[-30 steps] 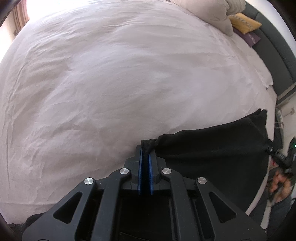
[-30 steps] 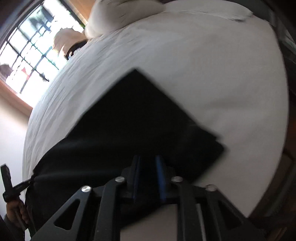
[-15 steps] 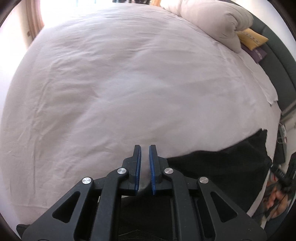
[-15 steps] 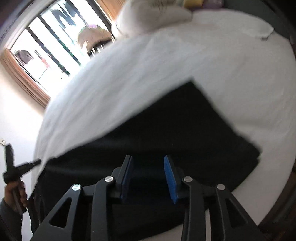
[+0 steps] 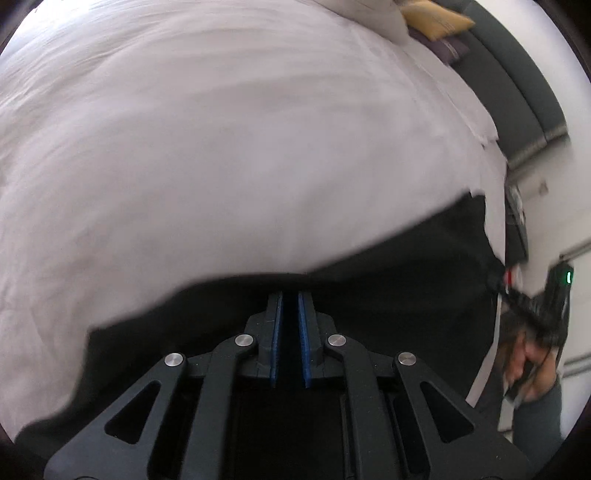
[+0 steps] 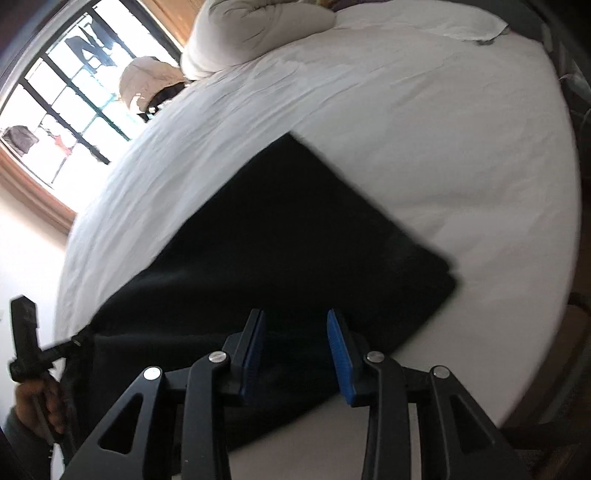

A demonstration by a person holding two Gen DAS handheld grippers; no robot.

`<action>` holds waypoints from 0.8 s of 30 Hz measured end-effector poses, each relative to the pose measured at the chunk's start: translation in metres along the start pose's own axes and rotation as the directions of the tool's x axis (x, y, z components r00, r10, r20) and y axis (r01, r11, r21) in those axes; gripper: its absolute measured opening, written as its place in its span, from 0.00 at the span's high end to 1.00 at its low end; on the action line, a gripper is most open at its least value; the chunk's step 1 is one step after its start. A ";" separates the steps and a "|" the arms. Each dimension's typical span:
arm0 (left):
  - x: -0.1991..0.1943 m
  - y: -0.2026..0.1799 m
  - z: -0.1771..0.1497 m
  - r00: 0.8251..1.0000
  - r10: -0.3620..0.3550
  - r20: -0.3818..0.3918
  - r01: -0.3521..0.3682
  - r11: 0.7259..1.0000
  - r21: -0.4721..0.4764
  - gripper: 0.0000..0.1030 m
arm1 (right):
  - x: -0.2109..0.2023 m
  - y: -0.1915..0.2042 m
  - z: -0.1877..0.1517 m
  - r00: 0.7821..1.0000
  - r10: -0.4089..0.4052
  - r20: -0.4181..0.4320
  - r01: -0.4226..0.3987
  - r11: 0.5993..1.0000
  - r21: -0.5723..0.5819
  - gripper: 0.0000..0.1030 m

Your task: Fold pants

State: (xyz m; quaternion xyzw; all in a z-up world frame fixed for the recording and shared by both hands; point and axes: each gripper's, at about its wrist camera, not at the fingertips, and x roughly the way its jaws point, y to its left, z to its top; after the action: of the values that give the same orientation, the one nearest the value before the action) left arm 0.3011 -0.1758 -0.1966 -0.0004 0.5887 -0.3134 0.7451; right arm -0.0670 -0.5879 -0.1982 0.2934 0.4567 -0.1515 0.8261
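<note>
The black pants point(image 6: 288, 251) lie folded flat on the bed point(image 6: 443, 147); the right gripper point(image 6: 295, 347) has its jaws released above them, the left gripper point(image 5: 290, 325) nearly clenched, empty; a careless pull could undo the fold

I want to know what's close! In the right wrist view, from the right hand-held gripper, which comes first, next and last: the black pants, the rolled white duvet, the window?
1. Black pants: just ahead of the right hand-held gripper, lying on the white bed.
2. Rolled white duvet: at the bed's far end, top of view.
3. Window: beyond the bed, upper left.
</note>
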 end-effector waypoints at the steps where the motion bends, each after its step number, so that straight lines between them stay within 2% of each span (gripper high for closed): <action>1: -0.001 0.000 0.005 1.000 0.029 0.011 -0.029 0.999 0.014 0.92 | -0.004 0.001 0.003 1.000 -0.026 0.012 0.026 1.000 0.001 0.64; 2: -0.004 -0.001 0.007 0.997 0.076 0.029 -0.076 0.997 0.024 0.92 | -0.012 0.002 0.006 0.998 -0.042 0.035 0.042 0.999 0.001 0.64; 3: -0.007 0.001 0.004 0.995 0.092 0.039 -0.093 0.995 0.024 0.92 | -0.018 0.000 0.008 0.998 -0.028 0.049 0.028 1.000 -0.001 0.64; 5: -0.018 -0.001 0.001 0.989 0.126 0.076 -0.128 0.992 0.019 0.92 | -0.025 0.016 0.016 0.995 0.079 0.060 -0.077 0.997 -0.031 0.62; 7: -0.029 -0.011 -0.007 0.987 0.110 0.116 -0.116 0.992 0.050 0.92 | -0.019 0.039 0.021 0.986 0.163 0.028 -0.160 0.983 -0.095 0.53; 10: -0.042 -0.035 -0.026 0.978 0.132 0.160 -0.154 0.979 0.136 0.92 | 0.013 0.072 0.027 0.965 0.252 -0.078 -0.261 0.952 -0.158 0.52; 11: -0.045 -0.040 -0.035 0.977 0.129 0.167 -0.155 0.975 0.156 0.92 | 0.027 0.078 0.030 0.964 0.247 -0.102 -0.262 0.950 -0.170 0.52; 13: -0.049 -0.045 -0.050 0.979 0.120 0.162 -0.149 0.972 0.179 0.92 | 0.061 0.079 0.046 0.974 0.187 -0.124 -0.205 0.967 -0.152 0.53; 14: -0.051 -0.044 -0.059 0.979 0.130 0.158 -0.159 0.970 0.185 0.92 | 0.072 0.072 0.053 0.974 0.192 -0.116 -0.206 0.971 -0.124 0.56; 15: -0.053 -0.044 -0.065 0.977 0.142 0.156 -0.170 0.968 0.182 0.92 | 0.077 0.058 0.066 0.971 0.227 -0.069 -0.232 0.970 -0.072 0.62; 16: -0.056 -0.040 -0.073 0.977 0.149 0.151 -0.175 0.970 0.171 0.92 | 0.079 0.050 0.074 0.975 0.219 -0.050 -0.221 0.975 -0.034 0.69; 17: -0.061 -0.034 -0.081 0.978 0.142 0.151 -0.165 0.974 0.153 0.92 | 0.077 0.040 0.085 0.982 0.188 -0.030 -0.188 0.982 0.014 0.70; 18: -0.066 -0.027 -0.089 0.980 0.131 0.152 -0.151 0.980 0.131 0.92 | 0.072 0.035 0.092 0.988 0.155 -0.009 -0.155 0.987 0.031 0.68; 19: -0.068 -0.023 -0.096 0.981 0.128 0.145 -0.145 0.983 0.113 0.92 | 0.066 0.033 0.095 0.993 0.117 0.004 -0.117 0.993 0.029 0.59; 20: -0.067 -0.020 -0.101 0.982 0.129 0.135 -0.143 0.985 0.098 0.92 | 0.056 0.031 0.096 0.997 0.081 0.013 -0.081 0.996 0.023 0.56; 22: -0.073 -0.012 -0.118 0.983 0.134 0.124 -0.143 0.987 0.068 0.92 | 0.036 0.034 0.089 0.990 0.142 0.022 -0.142 0.990 0.005 0.53; 23: -0.078 -0.010 -0.127 0.985 0.112 0.132 -0.121 0.991 0.056 0.92 | 0.028 0.040 0.079 0.980 0.200 0.010 -0.200 0.980 -0.011 0.52; 24: -0.082 -0.009 -0.133 0.986 0.097 0.138 -0.104 0.993 0.048 0.92 | 0.021 0.056 0.061 0.961 0.276 -0.023 -0.277 0.960 -0.037 0.48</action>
State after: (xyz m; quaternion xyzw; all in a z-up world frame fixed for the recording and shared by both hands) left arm 0.1711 -0.0952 -0.1626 0.0284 0.5274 -0.2908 0.7978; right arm 0.0140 -0.5823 -0.1719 0.3391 0.4216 -0.0231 0.8407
